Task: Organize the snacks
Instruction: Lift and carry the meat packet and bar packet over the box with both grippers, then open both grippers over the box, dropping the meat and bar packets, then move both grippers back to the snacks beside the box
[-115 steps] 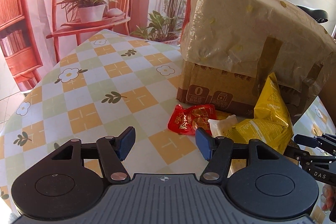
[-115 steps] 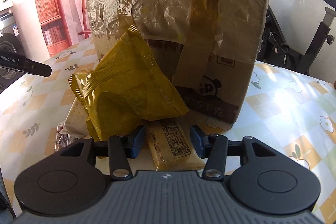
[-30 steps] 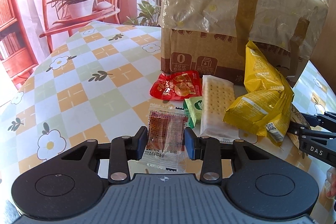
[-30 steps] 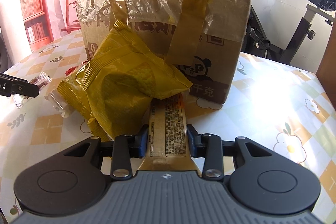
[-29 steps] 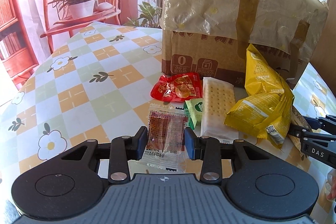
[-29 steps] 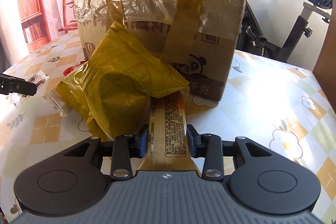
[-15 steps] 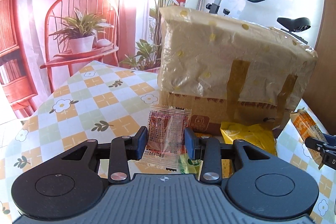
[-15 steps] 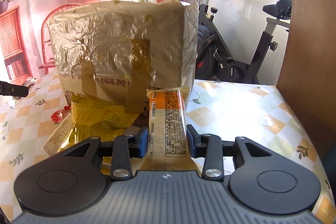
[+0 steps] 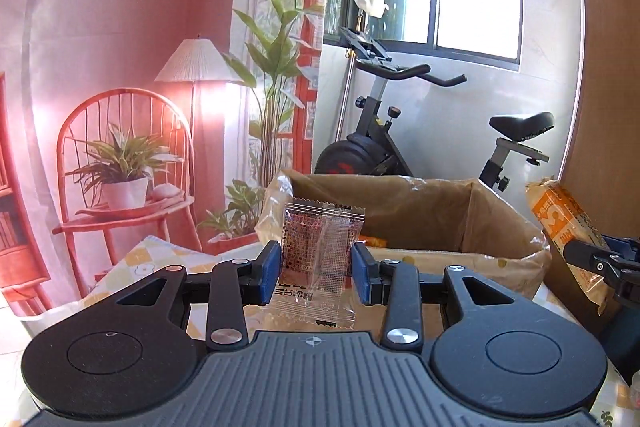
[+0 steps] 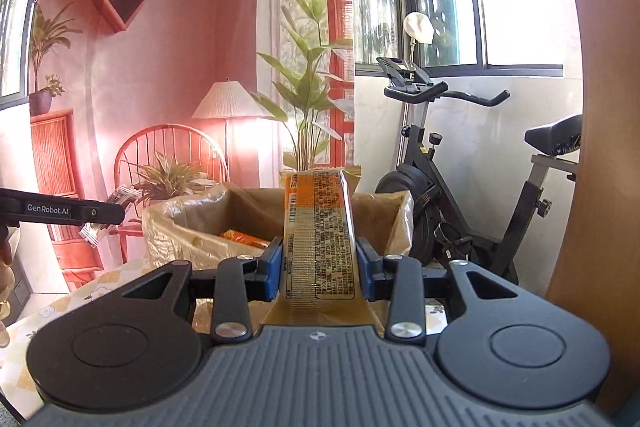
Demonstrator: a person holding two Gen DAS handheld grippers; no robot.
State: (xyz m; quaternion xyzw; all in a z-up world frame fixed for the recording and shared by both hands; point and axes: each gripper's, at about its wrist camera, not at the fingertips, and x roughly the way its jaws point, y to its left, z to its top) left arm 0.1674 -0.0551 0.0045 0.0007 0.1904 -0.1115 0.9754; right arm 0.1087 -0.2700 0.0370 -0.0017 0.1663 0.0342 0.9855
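Observation:
My left gripper (image 9: 316, 273) is shut on a small clear packet with a dark red snack (image 9: 318, 259), held upright in the air. Behind it stands the open cardboard box (image 9: 420, 215) lined with brown plastic; its rim is about level with the packet. My right gripper (image 10: 319, 269) is shut on a long orange biscuit pack (image 10: 318, 227), also upright before the same box (image 10: 188, 223). An orange packet (image 10: 242, 238) lies inside the box. The biscuit pack (image 9: 568, 223) shows at the right of the left wrist view, and the left gripper (image 10: 104, 213) with its packet at the left of the right one.
A checked tablecloth with flowers (image 9: 156, 259) covers the table under the box. An exercise bike (image 10: 460, 195) stands behind the box by the window. A wooden panel (image 10: 600, 147) rises at the right. A printed backdrop with a chair and plants (image 9: 120, 167) hangs at the left.
Both grippers have risen from table height with their packets and tilted up, so the open top of the box now shows. The yellow bag and other snacks have dropped out of view.

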